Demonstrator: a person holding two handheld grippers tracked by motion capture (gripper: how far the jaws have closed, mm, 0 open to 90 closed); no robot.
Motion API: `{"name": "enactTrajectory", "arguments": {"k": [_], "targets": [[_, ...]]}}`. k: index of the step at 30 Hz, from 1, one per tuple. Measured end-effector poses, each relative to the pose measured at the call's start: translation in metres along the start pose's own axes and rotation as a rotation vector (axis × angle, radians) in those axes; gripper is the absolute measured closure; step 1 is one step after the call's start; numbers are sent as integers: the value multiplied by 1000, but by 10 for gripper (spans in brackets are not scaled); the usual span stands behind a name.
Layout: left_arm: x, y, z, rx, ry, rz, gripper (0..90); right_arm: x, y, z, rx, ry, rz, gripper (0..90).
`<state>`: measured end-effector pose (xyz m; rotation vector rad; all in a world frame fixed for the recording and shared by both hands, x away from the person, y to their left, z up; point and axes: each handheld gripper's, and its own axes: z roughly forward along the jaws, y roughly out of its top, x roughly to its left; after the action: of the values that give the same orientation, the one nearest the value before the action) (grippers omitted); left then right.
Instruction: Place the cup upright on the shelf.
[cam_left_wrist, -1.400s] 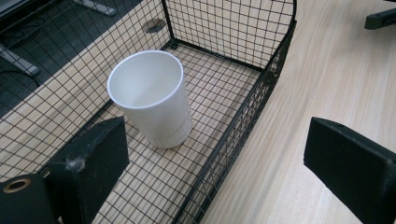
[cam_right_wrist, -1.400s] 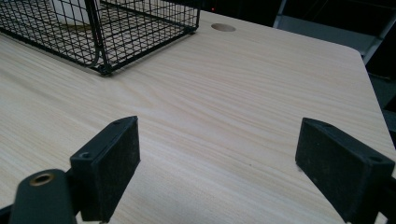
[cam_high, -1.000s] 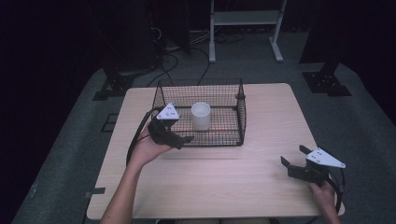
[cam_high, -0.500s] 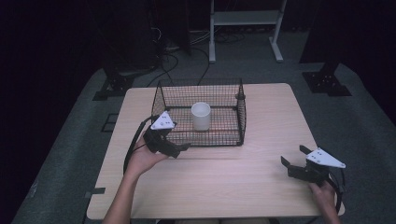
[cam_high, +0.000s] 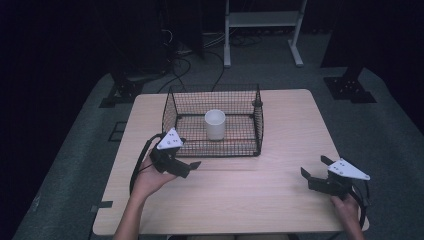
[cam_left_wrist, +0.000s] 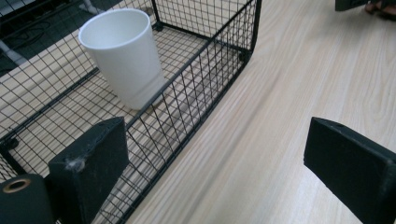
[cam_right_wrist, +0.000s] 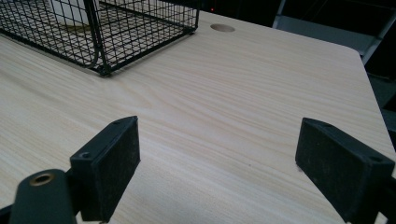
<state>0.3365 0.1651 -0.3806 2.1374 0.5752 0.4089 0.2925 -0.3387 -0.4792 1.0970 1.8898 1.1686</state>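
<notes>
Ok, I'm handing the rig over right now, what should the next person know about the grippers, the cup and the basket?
Left gripper: open, empty, at the wire basket's near wall, outside it.
Right gripper: open, empty, over the table near its right edge.
White cup: upright inside the basket, untouched.
Done: the cup appears placed in the basket.
Left: likely nothing with the cup; check what comes next.

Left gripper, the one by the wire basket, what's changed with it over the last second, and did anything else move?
The left gripper has drawn back from the wire basket toward the person, jaws open and empty. The white cup stands in the basket as before, and the right gripper has kept still, open.
</notes>
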Motion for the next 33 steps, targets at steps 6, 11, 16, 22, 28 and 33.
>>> {"name": "enactTrajectory", "arguments": {"k": [6,11,16,22,28,33], "targets": [[-4,-8,-2,-4,0,-8,59,0,0,0,2,-2,1,131],[-7,-14,-3,-12,1,-14,59,0,0,0,3,-3,2,131],[-12,-21,-6,-25,7,-19,59,0,0,0,3,-2,0,131],[-15,-29,-7,-25,4,-27,59,0,0,0,1,-2,1,131],[-18,-37,-8,-32,5,-41,59,0,0,0,0,-2,2,131],[-24,-43,-11,-42,10,-44,59,0,0,0,-1,-2,2,131]]}}
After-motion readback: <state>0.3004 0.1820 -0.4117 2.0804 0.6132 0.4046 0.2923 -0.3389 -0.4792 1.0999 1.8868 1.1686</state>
